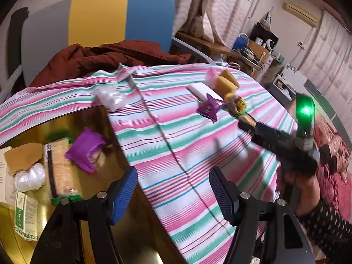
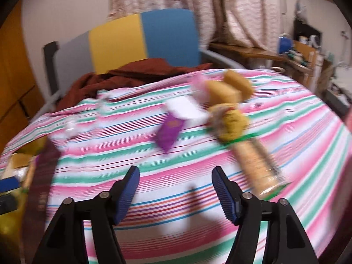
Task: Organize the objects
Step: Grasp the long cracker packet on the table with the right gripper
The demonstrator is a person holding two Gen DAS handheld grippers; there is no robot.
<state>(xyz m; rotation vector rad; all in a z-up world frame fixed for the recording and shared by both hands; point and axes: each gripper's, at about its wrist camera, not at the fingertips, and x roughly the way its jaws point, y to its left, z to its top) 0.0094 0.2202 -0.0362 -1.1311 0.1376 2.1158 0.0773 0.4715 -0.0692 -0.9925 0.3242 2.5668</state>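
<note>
In the left wrist view, the left gripper (image 1: 173, 189) hung wide open and empty over the striped cloth (image 1: 176, 136), with a purple packet (image 1: 210, 107) far ahead and a gold tray (image 1: 123, 231) of snacks at near left. In the right wrist view, the right gripper (image 2: 176, 189) was likewise spread and empty; a cracker pack (image 2: 257, 165) lay just right of it.

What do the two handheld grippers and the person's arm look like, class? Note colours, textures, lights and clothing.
Both the left gripper and right gripper have black angular frames, silver bolts and ribbed blue jaws. The right one also carries a glowing green light. The sleeve is dark with pale dots.
</note>
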